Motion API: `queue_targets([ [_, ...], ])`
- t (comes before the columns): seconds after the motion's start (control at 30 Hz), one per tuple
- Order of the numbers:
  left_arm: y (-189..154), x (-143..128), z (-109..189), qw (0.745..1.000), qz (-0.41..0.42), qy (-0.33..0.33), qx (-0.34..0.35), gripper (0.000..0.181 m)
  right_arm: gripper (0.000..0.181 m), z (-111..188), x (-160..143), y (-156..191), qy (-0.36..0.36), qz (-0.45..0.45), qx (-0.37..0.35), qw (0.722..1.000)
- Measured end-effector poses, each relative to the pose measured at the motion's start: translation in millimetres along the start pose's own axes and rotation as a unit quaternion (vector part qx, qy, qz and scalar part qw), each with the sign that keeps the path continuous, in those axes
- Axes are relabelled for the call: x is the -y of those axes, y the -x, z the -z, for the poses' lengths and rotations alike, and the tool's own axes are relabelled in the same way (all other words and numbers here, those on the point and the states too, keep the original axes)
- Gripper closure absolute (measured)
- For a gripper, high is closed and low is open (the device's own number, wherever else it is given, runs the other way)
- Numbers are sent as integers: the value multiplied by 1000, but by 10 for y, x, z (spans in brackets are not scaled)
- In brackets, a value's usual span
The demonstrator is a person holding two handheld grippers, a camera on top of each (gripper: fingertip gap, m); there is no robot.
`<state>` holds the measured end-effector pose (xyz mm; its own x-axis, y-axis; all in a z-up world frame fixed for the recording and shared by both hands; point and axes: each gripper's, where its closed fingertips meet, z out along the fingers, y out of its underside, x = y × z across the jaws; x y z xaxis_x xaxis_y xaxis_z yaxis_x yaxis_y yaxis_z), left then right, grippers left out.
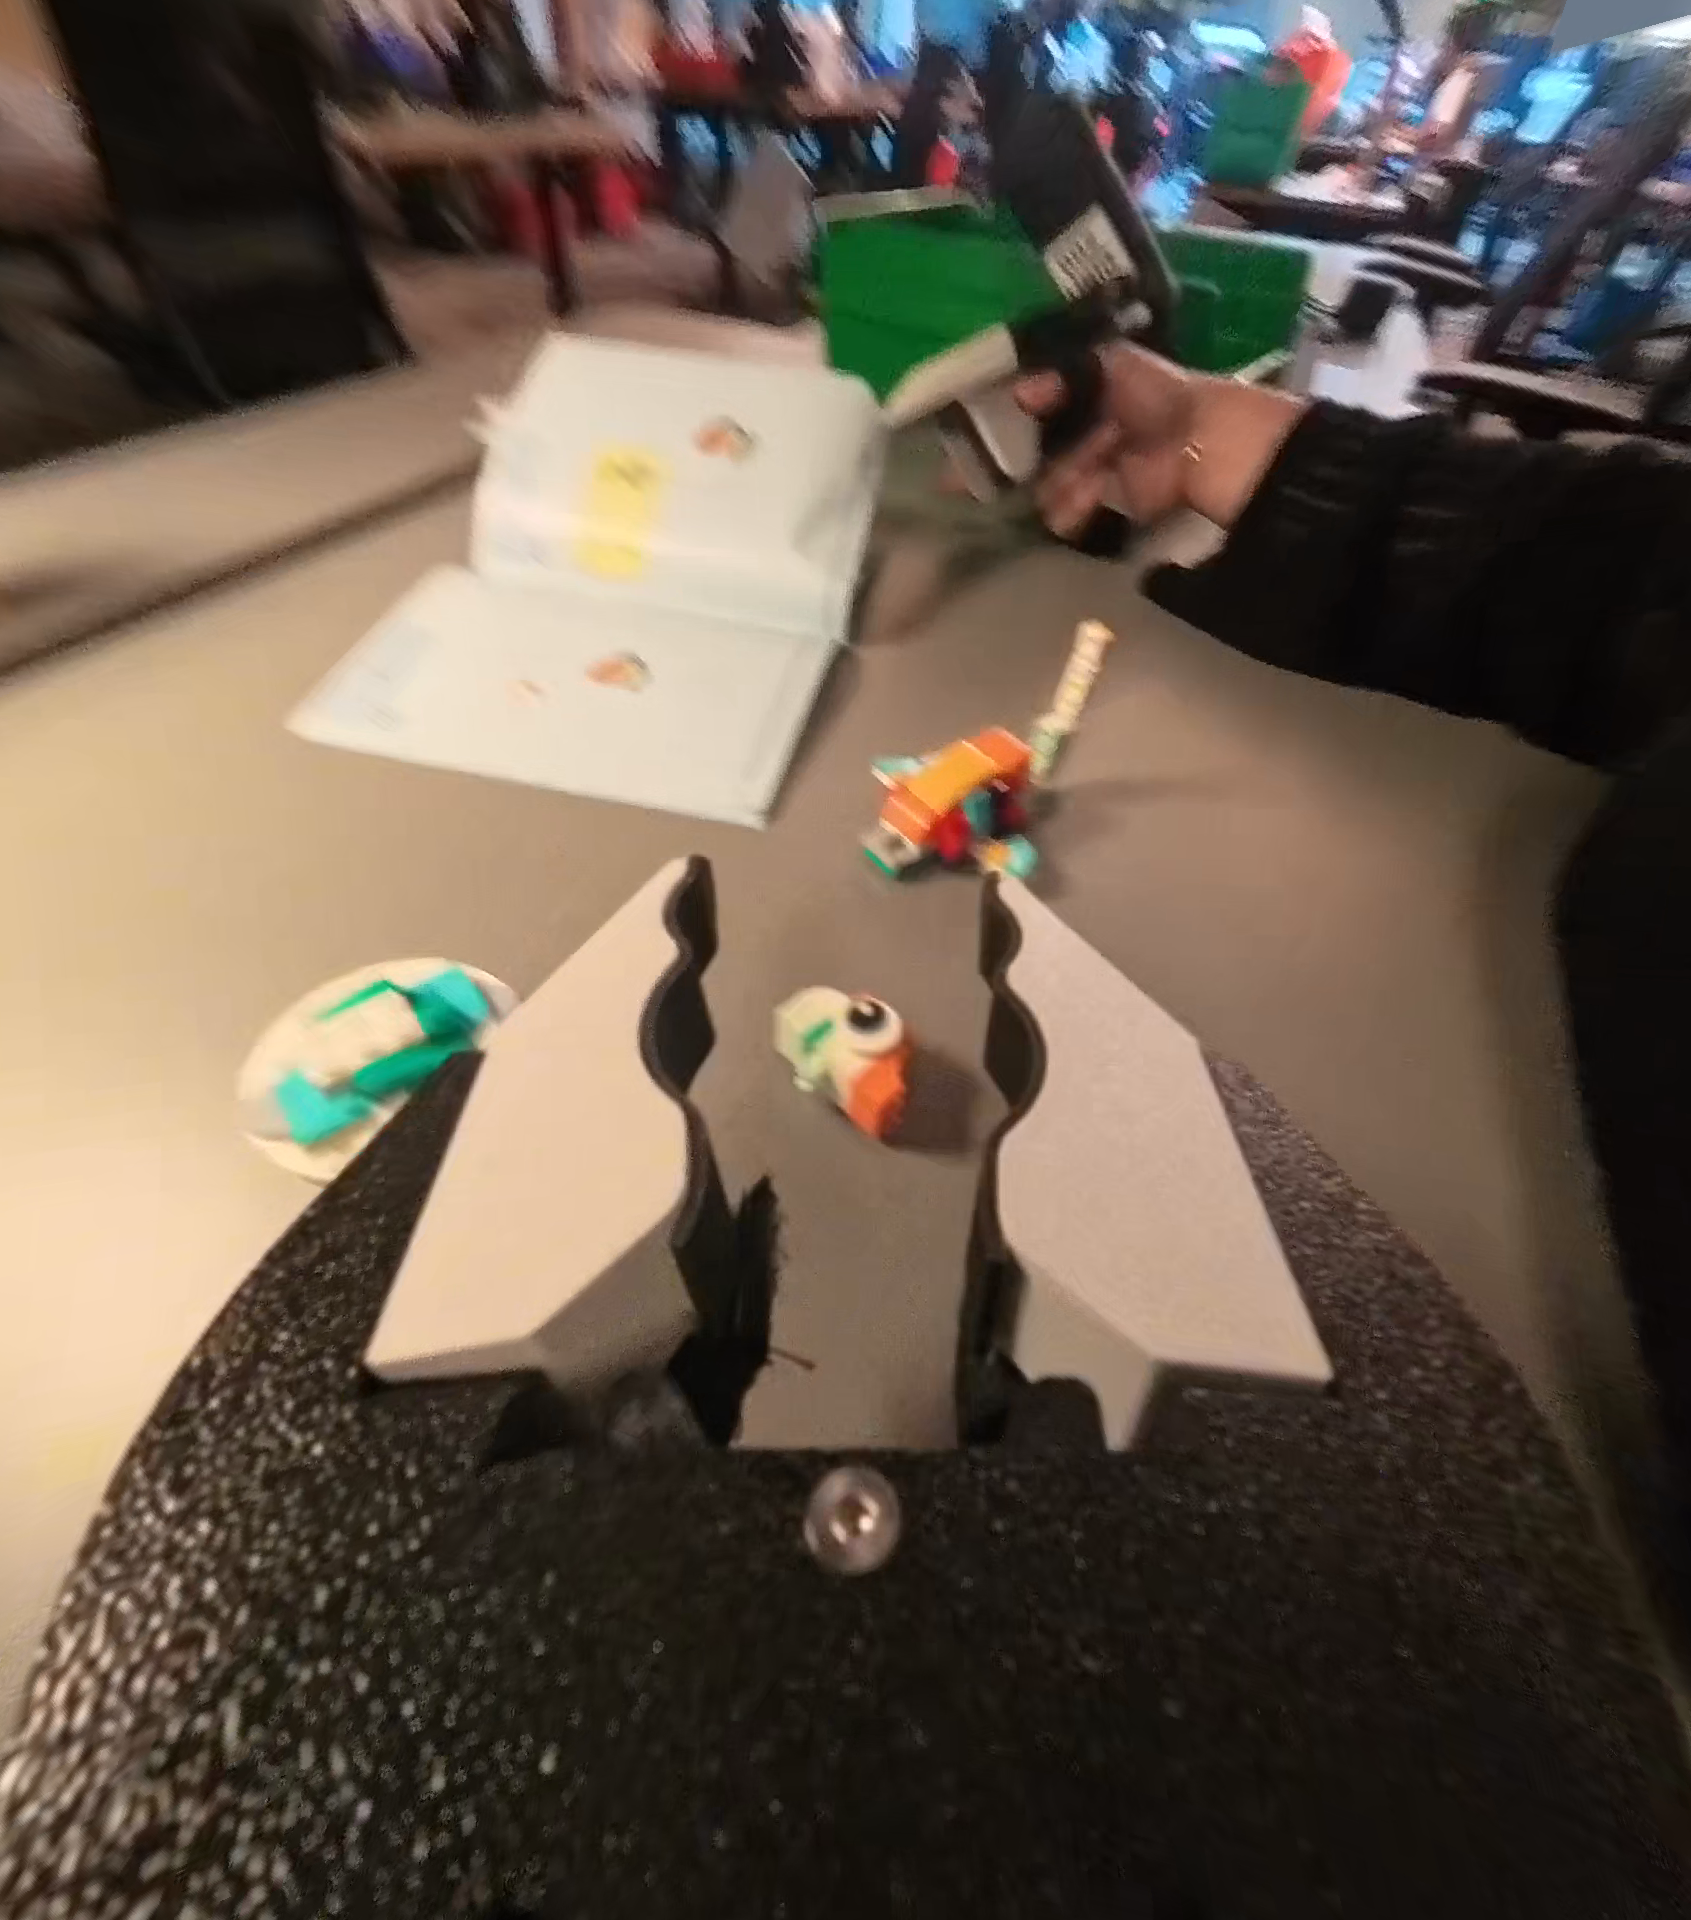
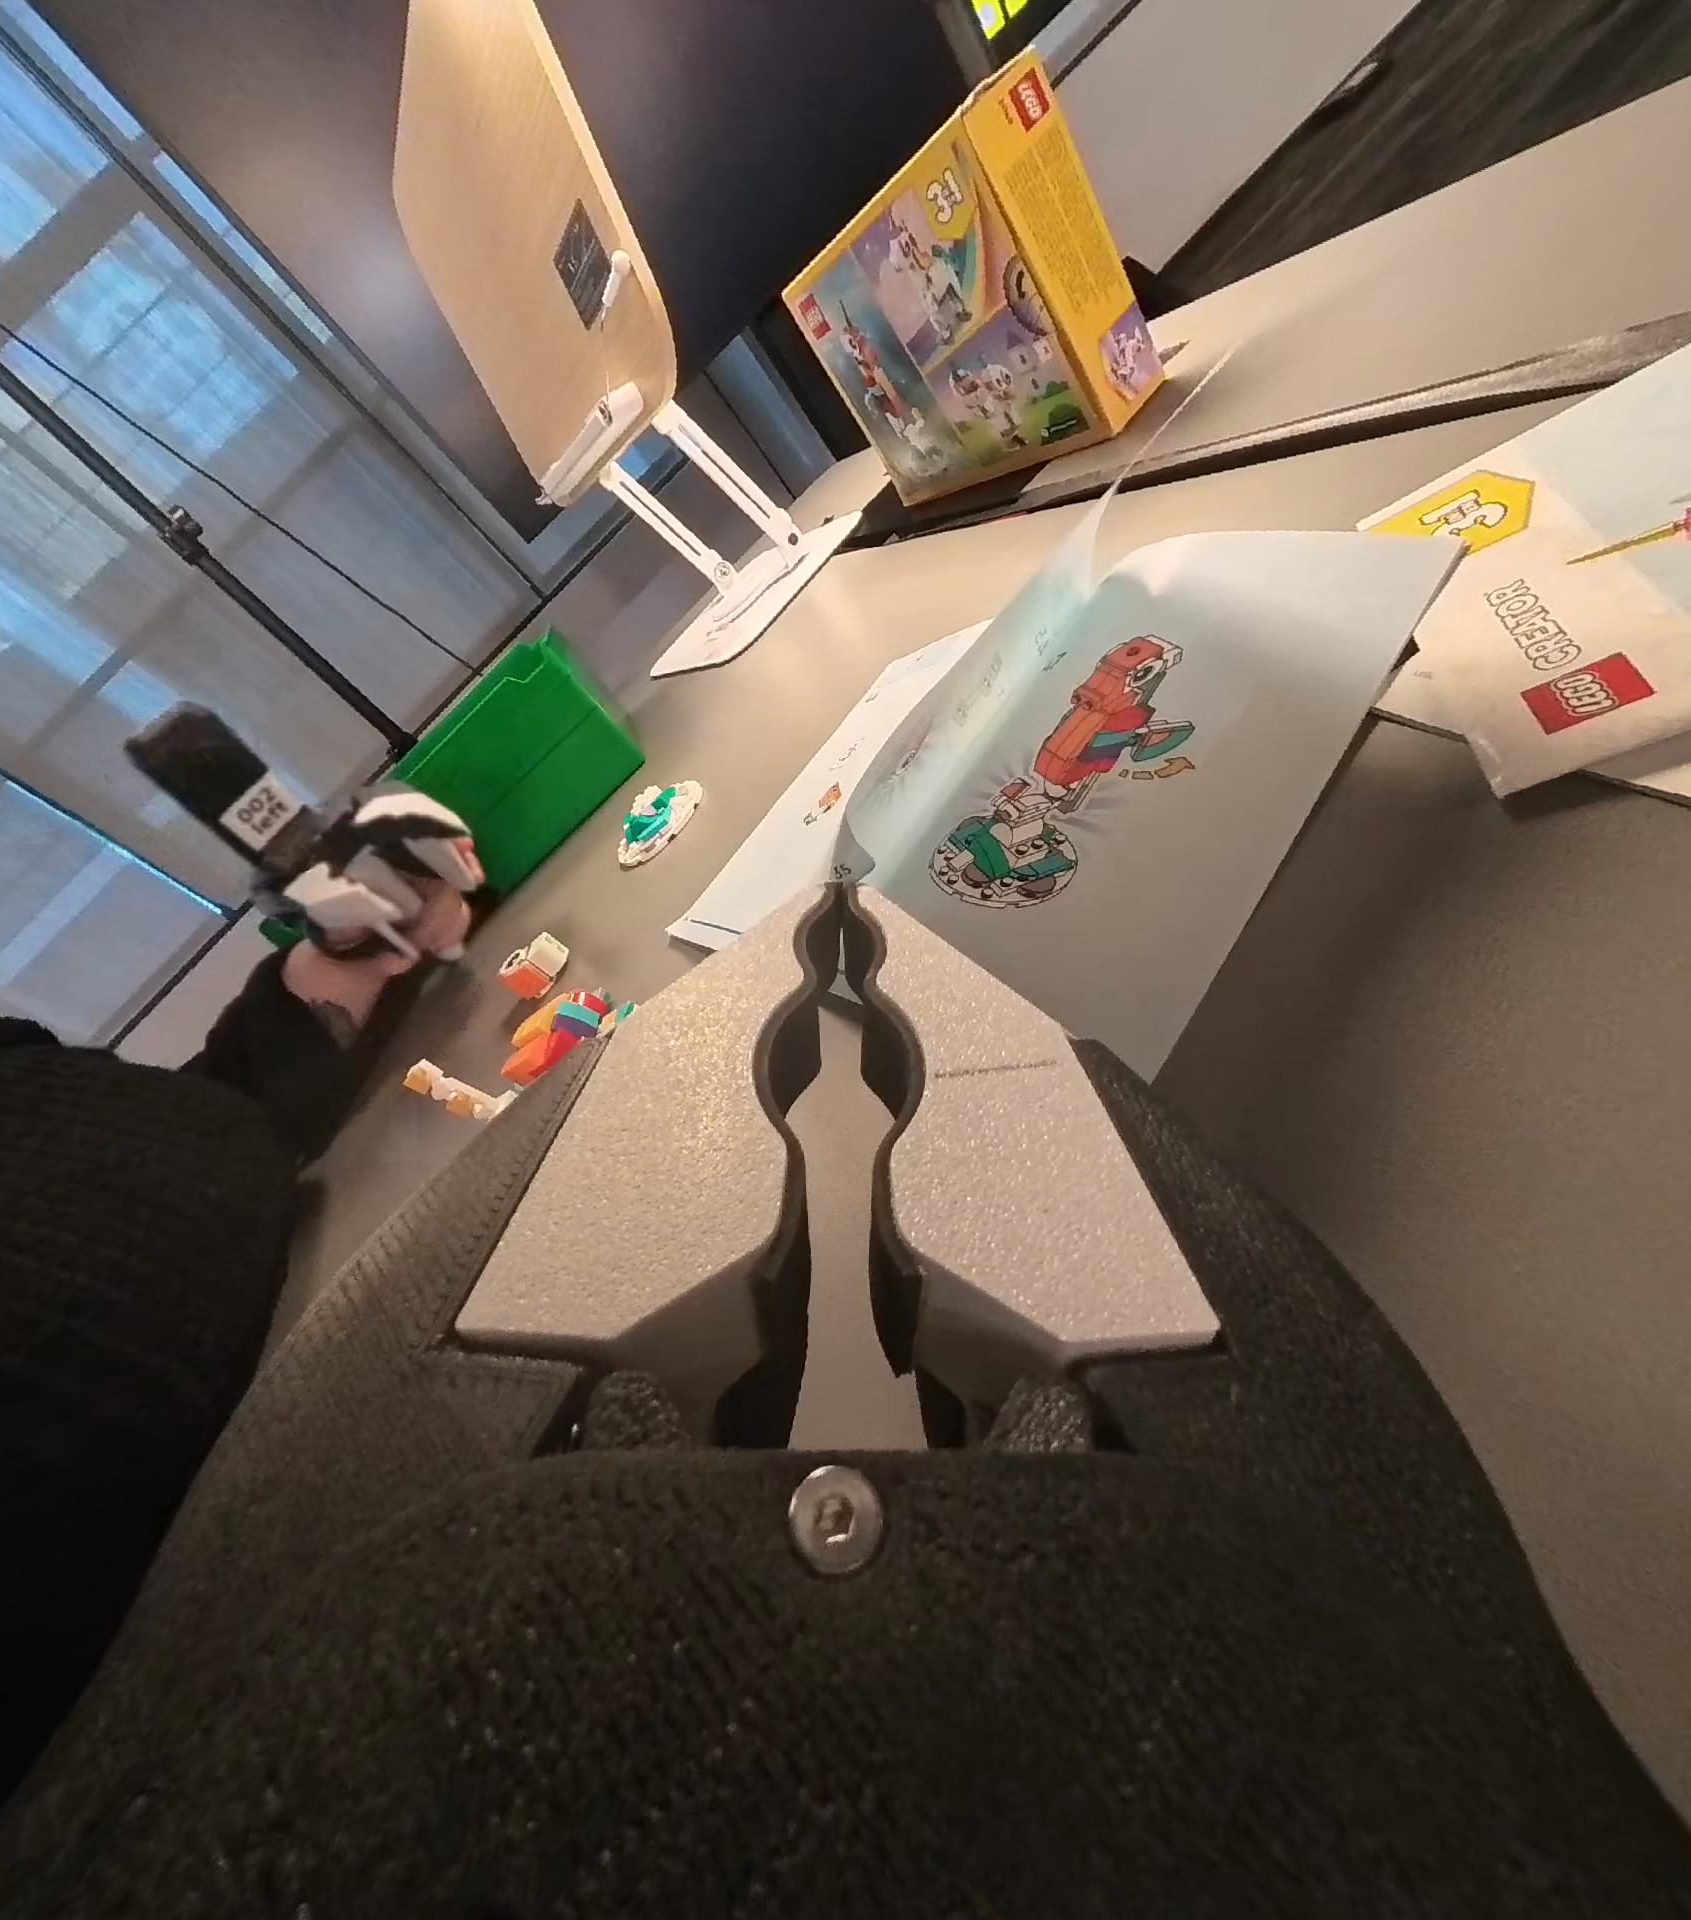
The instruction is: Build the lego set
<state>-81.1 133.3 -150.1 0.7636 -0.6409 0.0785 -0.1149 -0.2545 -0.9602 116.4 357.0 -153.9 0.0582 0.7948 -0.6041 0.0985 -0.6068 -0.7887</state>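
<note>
Motion blur smeared the booklet [image 1: 612, 623]. Near it, the left gripper [image 1: 846, 904] gaped around the eyed head piece [image 1: 846, 1049]; the right gripper [image 2: 841, 899] pinched its page.

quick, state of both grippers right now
left gripper: open, empty, small eye piece lies between its fingers.
right gripper: shut on the booklet page.

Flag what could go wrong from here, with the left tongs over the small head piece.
The left tongs stand open astride the eyed head piece, which lies tilted; closing could squirt it sideways. The right tongs pinch a thin page of the instruction booklet; a pull might tear it or drag the booklet.
</note>
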Motion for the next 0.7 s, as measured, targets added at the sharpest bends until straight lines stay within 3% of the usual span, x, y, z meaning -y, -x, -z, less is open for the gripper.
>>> queue_targets([
  [0.17,-35,-244,15,997,-24,74,-1,133,181,-5,-6,2,2,0,1,1000],
  [0.33,-50,-342,12,994,-30,104,-3,138,181,-5,-7,4,3,-1,2,1000],
  [0.43,-94,-440,18,990,-8,137,-16,130,181,-7,-11,5,4,-1,2,1000],
  [0.7,-18,-486,-10,988,-45,147,18,134,181,-11,-18,4,7,-2,3,1000],
])
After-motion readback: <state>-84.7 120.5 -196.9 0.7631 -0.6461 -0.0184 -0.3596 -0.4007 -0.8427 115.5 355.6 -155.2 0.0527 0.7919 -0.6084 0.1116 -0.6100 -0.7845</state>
